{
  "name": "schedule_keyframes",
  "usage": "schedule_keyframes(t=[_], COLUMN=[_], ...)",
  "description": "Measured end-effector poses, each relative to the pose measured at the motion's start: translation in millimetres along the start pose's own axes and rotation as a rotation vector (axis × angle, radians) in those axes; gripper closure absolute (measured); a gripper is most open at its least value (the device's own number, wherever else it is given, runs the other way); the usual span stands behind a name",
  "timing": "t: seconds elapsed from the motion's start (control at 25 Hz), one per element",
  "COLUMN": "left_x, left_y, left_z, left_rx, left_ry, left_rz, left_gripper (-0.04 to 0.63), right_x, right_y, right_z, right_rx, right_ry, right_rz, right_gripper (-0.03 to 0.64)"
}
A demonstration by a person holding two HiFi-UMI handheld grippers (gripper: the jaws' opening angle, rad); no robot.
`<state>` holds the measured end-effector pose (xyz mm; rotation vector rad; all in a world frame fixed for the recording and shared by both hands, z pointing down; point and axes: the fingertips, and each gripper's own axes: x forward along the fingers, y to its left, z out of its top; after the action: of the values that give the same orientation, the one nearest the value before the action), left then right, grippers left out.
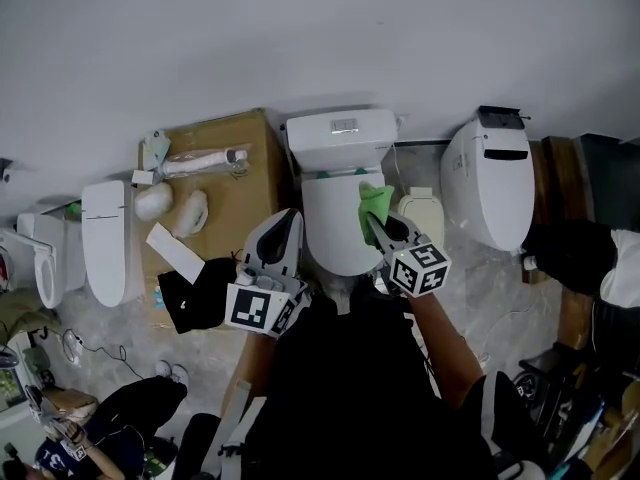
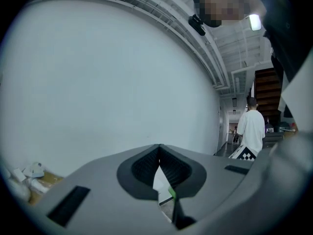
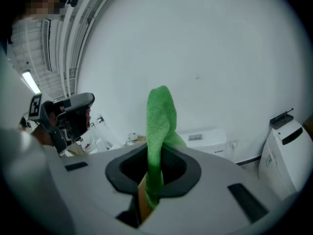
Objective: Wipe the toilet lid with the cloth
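A white toilet with its lid (image 1: 335, 223) down stands against the wall, its tank (image 1: 341, 140) behind. My right gripper (image 1: 378, 226) hovers over the lid's right side, shut on a green cloth (image 1: 375, 204) that sticks up from its jaws. In the right gripper view the cloth (image 3: 160, 131) rises between the closed jaws, with the tank (image 3: 201, 138) behind it. My left gripper (image 1: 286, 230) sits at the lid's left edge, jaws closed and empty; its own view (image 2: 159, 153) faces the plain wall.
A cardboard box (image 1: 235, 193) with white parts stands left of the toilet. Another white toilet (image 1: 495, 183) stands to the right, loose seats (image 1: 104, 238) lie at left. A person in a white shirt (image 2: 250, 129) stands down the corridor.
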<state>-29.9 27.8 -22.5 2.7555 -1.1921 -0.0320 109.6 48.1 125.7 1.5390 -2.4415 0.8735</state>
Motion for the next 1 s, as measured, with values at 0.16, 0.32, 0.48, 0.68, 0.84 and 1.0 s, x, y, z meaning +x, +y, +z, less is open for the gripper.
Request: schedule_keyframes(t=[0.16,0.32,0.48,0.68,0.84,1.0], left_x=[9.6,18.9,26.7,36.8,40.4,41.4], left_y=[-5.7,-12.1,-18.9,-27.9,-33.0,-36.5], left_z=[11.5,17.4,18.2,16.1,12.2,12.8], left_rx=[0.026,0.031,0.041,0.053,0.068,0.059], left_ry=[-0.007,-0.013,-0.005,0.005,0.011,-0.004], left_rz=[-0.018,-0.032,-0.039,-0.050,-0.061,-0.069], left_gripper=[0.598,0.598,0.598,0.598,0.598,0.598], right_x=[-18.3,-38.5,-57.2,-66.9,-68.9,-68.9], right_y=[-0.6,-1.2,1.3,-3.0,-6.5,-6.8], right_z=[29.3,51.0,66.6,71.0,71.5,71.7], right_rx=[-0.019,-0.042,-0.105,-0.122,-0.120,-0.118], right_ry=[-0.076,-0.137,-0.184,-0.204,-0.214,-0.219], right_rz=[-0.030,-0.057,-0.096,-0.109,-0.118,-0.120], right_gripper=[0.565,0.565,0.565,0.565,0.565,0.565])
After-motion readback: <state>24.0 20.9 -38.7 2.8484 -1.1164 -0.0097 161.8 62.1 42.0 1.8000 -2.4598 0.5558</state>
